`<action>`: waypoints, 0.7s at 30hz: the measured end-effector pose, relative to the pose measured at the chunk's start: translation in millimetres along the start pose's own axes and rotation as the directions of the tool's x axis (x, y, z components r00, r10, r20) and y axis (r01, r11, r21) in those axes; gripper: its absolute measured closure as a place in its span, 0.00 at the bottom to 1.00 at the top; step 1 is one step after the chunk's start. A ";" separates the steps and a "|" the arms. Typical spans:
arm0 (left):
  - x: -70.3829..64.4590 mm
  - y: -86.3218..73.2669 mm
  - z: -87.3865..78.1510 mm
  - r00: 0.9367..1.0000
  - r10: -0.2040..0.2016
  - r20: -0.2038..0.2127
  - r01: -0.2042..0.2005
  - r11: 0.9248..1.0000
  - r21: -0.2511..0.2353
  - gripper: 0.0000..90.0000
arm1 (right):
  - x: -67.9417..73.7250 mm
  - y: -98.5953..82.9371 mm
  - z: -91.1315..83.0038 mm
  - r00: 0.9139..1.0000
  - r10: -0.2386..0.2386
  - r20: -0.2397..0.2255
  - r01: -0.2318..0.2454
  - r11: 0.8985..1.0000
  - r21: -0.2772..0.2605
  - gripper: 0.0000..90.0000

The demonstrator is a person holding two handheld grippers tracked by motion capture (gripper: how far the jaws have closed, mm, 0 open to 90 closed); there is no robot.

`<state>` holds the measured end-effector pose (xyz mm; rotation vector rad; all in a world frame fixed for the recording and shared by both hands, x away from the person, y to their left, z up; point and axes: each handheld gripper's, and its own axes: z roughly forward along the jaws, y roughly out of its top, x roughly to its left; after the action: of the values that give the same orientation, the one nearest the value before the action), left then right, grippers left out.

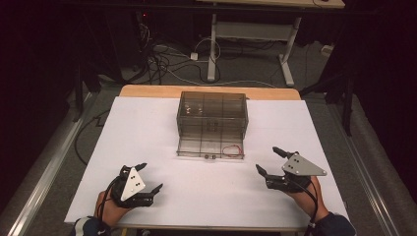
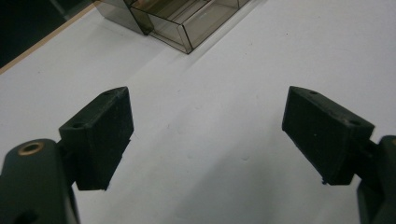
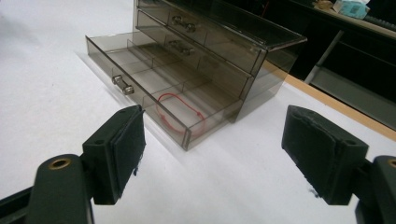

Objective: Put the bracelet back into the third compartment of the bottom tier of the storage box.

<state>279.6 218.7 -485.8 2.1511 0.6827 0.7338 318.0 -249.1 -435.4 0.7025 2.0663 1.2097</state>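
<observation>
Presently both tools rest low on the white tabletop [image 1: 147, 128], well apart from each other and short of the work. Left tool [image 1: 151, 178]: released, jaws spread wide, nothing between them; its own view shows bare tabletop ahead and only a corner of the drawer at top. Right tool [image 1: 269, 160]: likewise released and empty, jaws spread, aimed toward the organizer.

Smoky clear three-drawer organizer [image 1: 212, 115] sits mid-tabletop toward the far edge. Bottom drawer [image 3: 140, 74] pulled out toward the person; the upper two are shut. A thin red loop [image 3: 180, 114], likely a rubber band or hair tie, lies flat in the end compartment of the open drawer, the end nearer the right tool. Small metal knob [image 3: 123, 85] on the drawer front, untouched.

Judgement on progress: drawer is open and the loop already lies inside, so either it was just stowed and the drawer remains to be pushed shut, or it is yet to be picked out. Cannot tell which. Neither tool is engaged yet.
</observation>
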 end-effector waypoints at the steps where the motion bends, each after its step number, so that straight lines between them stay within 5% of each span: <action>1: 0.0 0.1 0.0 1.000 0.001 -0.001 -0.001 1.000 -0.001 0.18 | 0.1 -1.3 -1.1 1.000 -0.002 0.005 0.002 1.000 -0.001 0.25; 21: -0.4 1.0 -0.4 1.000 0.002 -0.004 -0.002 1.000 0.001 0.18 | 0.2 -29.2 -15.5 0.999 0.037 0.034 -0.037 0.999 0.004 0.25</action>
<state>279.3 218.0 -484.9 2.1516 0.6832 0.7392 302.6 -270.3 -455.7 0.7617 2.0372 1.2049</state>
